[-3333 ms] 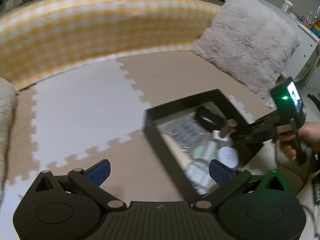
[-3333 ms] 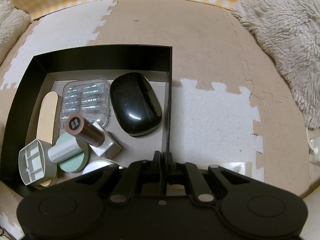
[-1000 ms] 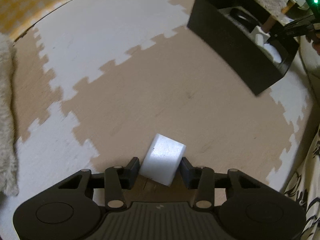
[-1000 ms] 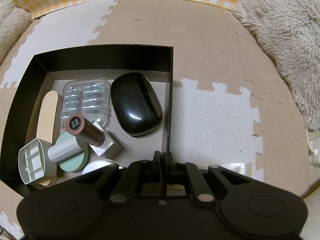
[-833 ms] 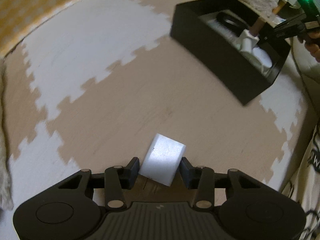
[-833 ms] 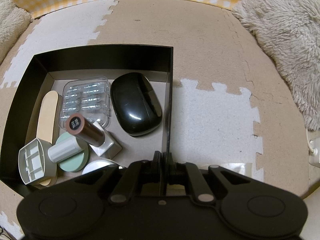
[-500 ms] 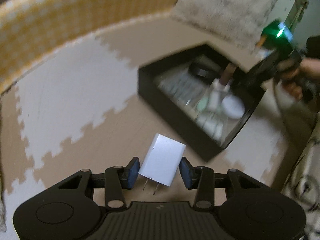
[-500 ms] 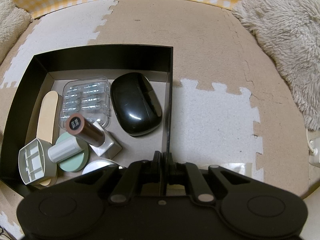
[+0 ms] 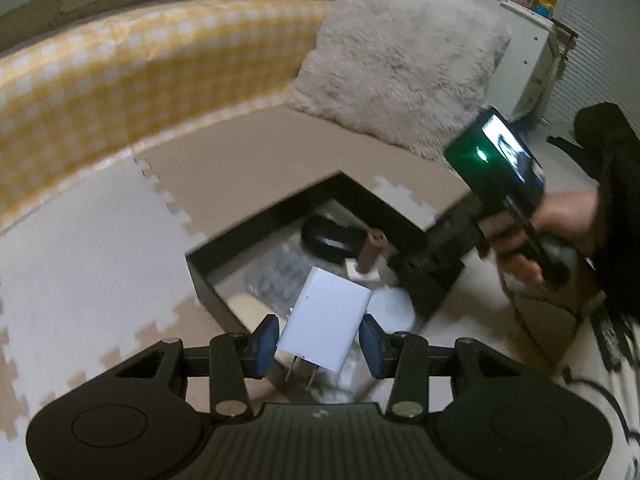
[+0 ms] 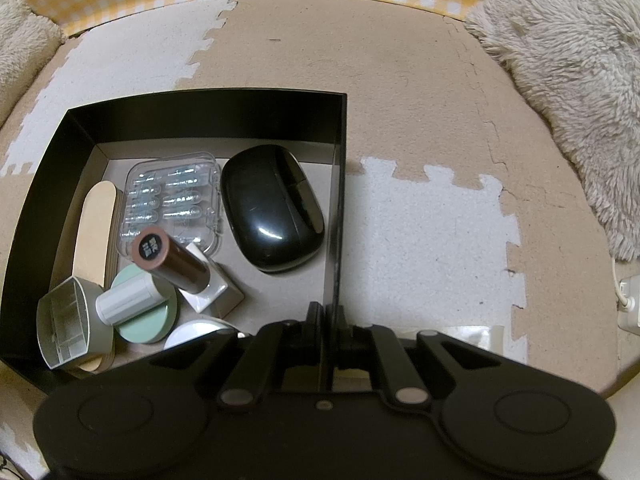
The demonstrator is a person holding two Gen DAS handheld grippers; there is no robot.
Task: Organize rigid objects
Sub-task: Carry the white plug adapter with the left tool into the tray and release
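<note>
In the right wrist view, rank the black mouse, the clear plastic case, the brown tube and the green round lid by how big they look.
1. black mouse
2. clear plastic case, close to the mouse in size
3. brown tube and green round lid: unsure, since the tube stands nearer the camera and the lid is partly covered.

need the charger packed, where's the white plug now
In the left wrist view, the white wall charger is clamped in the left claw, above the black box's near edge.

White charger (image 9: 326,316) hides blurred box (image 9: 208,276) contents.

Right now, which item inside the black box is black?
The computer mouse, lying beside the right wall of the black box; its neighbours are clear, brown, green or white.
</note>
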